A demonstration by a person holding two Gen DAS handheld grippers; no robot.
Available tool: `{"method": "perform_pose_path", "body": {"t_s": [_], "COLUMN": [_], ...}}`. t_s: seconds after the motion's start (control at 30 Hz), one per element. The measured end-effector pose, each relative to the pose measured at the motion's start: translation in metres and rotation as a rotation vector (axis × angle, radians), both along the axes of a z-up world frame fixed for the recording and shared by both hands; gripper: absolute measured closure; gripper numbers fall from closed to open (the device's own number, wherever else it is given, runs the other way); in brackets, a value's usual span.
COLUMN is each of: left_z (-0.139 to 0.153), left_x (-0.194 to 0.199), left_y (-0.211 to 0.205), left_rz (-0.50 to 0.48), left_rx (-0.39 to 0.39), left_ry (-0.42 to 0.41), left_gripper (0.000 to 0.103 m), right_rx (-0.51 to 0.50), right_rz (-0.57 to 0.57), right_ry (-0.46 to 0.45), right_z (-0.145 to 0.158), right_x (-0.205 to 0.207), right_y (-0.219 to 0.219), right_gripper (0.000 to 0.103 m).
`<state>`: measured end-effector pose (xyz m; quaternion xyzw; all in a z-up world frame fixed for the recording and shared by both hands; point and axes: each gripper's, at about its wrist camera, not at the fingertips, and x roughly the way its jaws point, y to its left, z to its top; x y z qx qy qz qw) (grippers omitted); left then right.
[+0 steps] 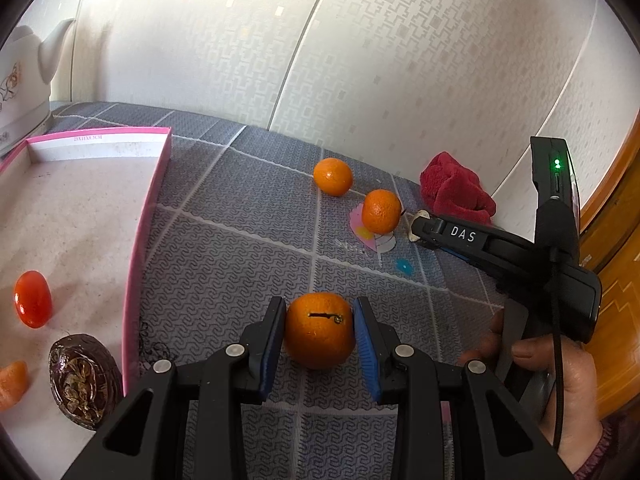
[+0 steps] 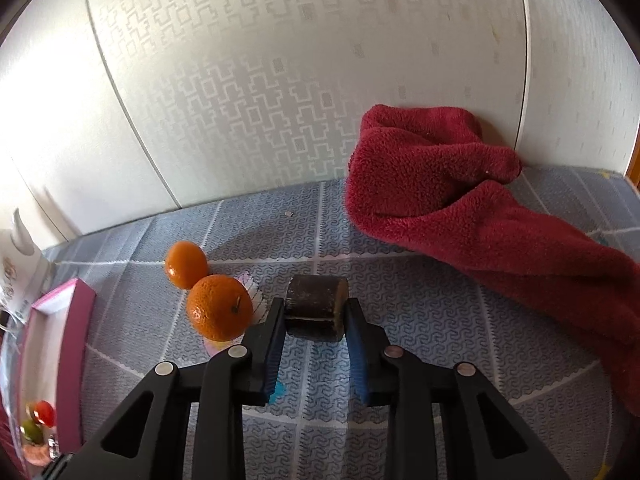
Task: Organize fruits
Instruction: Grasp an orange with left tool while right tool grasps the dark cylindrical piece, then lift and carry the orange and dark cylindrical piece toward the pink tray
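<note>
The grey patterned mat (image 1: 248,216) runs under both tools and back to the pale papered wall (image 2: 248,92); left of the left gripper's jaws lies the pink-rimmed box (image 1: 138,264), its floor holding a red tomato (image 1: 33,299), a dark glossy wrapped piece (image 1: 82,380) and, at the very edge, an orange scrap that may be a carrot, though too little of it shows to be sure; beyond and to the right of the right gripper's jaws a red towel (image 2: 460,208) is heaped against the wall.

The left gripper (image 1: 320,332) has its blue pads pressed on either side of a mandarin (image 1: 319,330), which sits between the fingertips with its stem facing up; the right gripper (image 2: 316,322) is clamped on a dark brown block (image 2: 316,304), a short thick chunk gripped at its two ends; a hand (image 1: 560,384) holds that tool's handle.

Just left of the right jaws rests a second mandarin (image 2: 220,307), with a third mandarin (image 2: 186,264) touching it behind; both lie on the mat outside the box.
</note>
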<state>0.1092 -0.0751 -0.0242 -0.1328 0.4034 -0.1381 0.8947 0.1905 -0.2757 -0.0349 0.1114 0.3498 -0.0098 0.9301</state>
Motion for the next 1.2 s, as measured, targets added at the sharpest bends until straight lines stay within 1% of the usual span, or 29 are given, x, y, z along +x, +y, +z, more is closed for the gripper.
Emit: {"method": "perform_pose_path", "body": {"t_s": [0.1,0.17,0.27,0.57,0.67,0.73,0.8,0.9,1.03,1.2], "left_z": [0.000,0.000,-0.001,0.000,-0.001,-0.001,0.000,0.003,0.005,0.006], "left_x": [0.000,0.000,0.000,0.000,0.000,0.000,-0.002,-0.008,-0.023,-0.040], "left_y": [-0.001,-0.001,-0.001,-0.003,-0.001,0.001,-0.001,-0.006,-0.013,-0.012], "left_rz": [0.000,-0.001,0.000,0.005,0.007,0.007,0.007,0.004,-0.018,-0.021], "left_rx": [0.011,0.018,0.023,0.042,0.031,0.024,0.036,0.071,0.137,0.140], "left_ry": [-0.002,-0.004,-0.005,-0.010,-0.009,-0.009,-0.014,-0.029,-0.064,-0.065], "left_gripper": [0.068,0.068,0.068,0.068,0.068,0.068,0.068,0.069,0.069,0.069], "right_rx": [-0.011,-0.032,-0.050,-0.028,-0.020,-0.019,-0.020,-0.029,-0.029,0.008], "right_rz": [-0.005,-0.009,-0.005,-0.004,-0.007,-0.007,0.002,0.015,0.025,0.064], "right_ry": [0.002,0.026,0.037,0.060,0.070,0.075,0.081,0.087,0.102,0.134], "right_z": [-0.001,-0.003,-0.006,-0.004,-0.004,-0.004,-0.001,0.001,0.000,-0.001], "right_x": [0.002,0.005,0.008,0.011,0.011,0.008,-0.002,-0.013,-0.024,-0.046], "right_y": [0.003,0.005,0.009,0.002,0.000,0.000,0.000,-0.001,0.004,0.011], "right_gripper": [0.074,0.074,0.074,0.075,0.075,0.076,0.076,0.076,0.077,0.077]}}
